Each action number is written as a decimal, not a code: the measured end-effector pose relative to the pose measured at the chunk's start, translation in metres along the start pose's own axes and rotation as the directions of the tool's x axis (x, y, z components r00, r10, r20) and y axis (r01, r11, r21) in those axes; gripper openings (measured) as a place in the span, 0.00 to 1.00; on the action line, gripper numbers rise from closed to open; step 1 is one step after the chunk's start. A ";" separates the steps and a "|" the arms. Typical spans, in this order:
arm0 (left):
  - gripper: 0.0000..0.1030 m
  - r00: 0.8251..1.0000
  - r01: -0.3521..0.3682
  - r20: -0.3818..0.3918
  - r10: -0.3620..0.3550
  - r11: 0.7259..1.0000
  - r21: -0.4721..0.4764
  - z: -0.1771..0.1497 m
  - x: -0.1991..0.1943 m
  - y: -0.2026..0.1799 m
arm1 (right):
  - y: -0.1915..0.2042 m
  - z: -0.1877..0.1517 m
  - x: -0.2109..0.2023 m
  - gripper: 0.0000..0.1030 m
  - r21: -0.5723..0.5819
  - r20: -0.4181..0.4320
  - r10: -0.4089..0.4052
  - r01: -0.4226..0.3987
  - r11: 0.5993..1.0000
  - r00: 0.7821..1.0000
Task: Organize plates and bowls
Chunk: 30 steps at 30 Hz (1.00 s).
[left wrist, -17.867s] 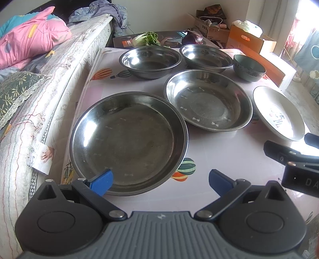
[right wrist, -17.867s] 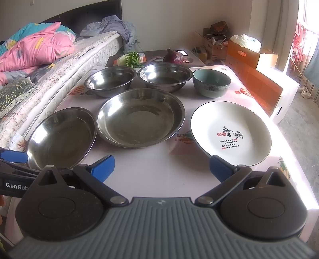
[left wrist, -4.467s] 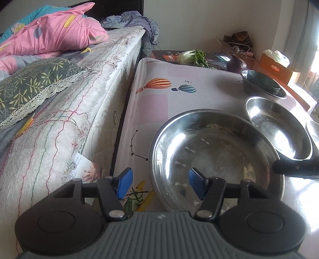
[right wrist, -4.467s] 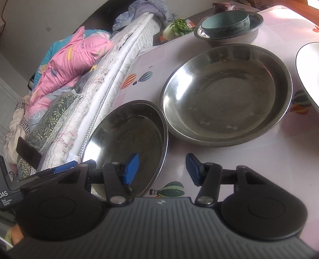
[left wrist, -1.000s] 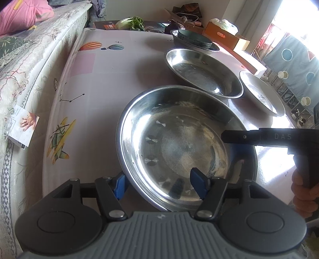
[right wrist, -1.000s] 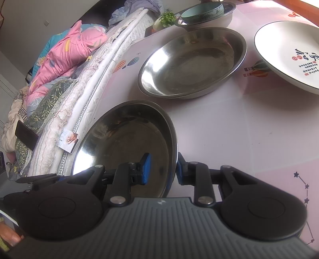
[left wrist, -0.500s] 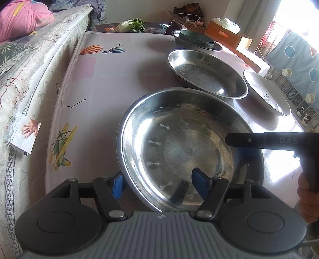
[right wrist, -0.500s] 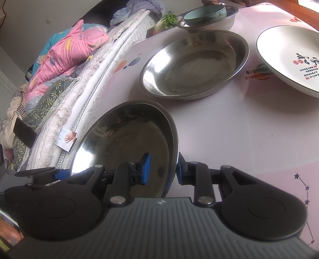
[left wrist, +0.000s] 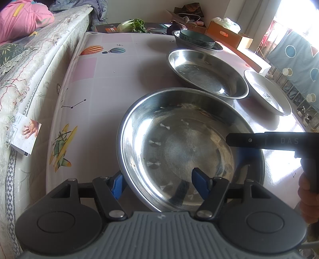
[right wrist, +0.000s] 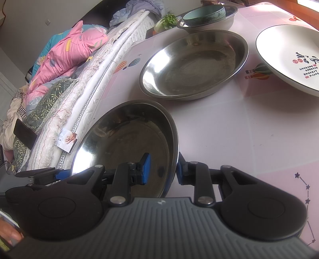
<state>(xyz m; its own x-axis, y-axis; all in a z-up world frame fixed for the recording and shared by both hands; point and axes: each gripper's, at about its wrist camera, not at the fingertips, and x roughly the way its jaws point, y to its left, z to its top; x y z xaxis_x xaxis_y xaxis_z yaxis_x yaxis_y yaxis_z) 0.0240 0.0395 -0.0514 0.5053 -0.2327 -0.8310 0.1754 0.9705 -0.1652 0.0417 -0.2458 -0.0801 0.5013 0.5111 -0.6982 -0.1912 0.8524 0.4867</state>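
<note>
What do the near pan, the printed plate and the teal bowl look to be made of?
Near pan: apparently stainless steel, polished; it mirrors the room. Printed plate: probably glazed ceramic; glossy white with printed characters. Teal bowl: likely glazed ceramic, opaque and patterned.

"DAS" legible on right gripper (left wrist: pixel 239 159) body; black calligraphy with red seals on white plate (right wrist: pixel 287 51), characters too small to make out.

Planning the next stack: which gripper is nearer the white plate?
Right. The right gripper grips the near steel plate on the side facing the white plate; the left gripper straddles its far side.
</note>
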 end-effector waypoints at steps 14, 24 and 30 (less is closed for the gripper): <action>0.68 0.998 0.063 -0.031 -0.063 0.998 -0.008 -0.008 -0.008 -0.005 | 0.000 0.002 -0.001 0.26 -0.003 -0.001 -0.005 0.005 1.000 1.000; 0.68 1.000 0.027 0.011 -0.028 1.000 0.008 -0.004 -0.013 0.001 | 0.003 0.000 -0.008 0.26 -0.020 0.025 -0.029 0.030 0.999 0.999; 0.63 1.000 0.001 0.017 -0.001 1.000 0.006 0.001 -0.009 0.004 | 0.005 0.000 -0.011 0.26 -0.039 0.045 -0.045 0.047 0.998 0.998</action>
<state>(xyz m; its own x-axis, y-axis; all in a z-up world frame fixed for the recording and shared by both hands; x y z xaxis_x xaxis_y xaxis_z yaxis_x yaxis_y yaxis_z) 0.0206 0.0454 -0.0438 0.5193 -0.2349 -0.8216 0.1812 0.9699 -0.1628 0.0354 -0.2473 -0.0695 0.5470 0.4663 -0.6952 -0.2001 0.8792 0.4323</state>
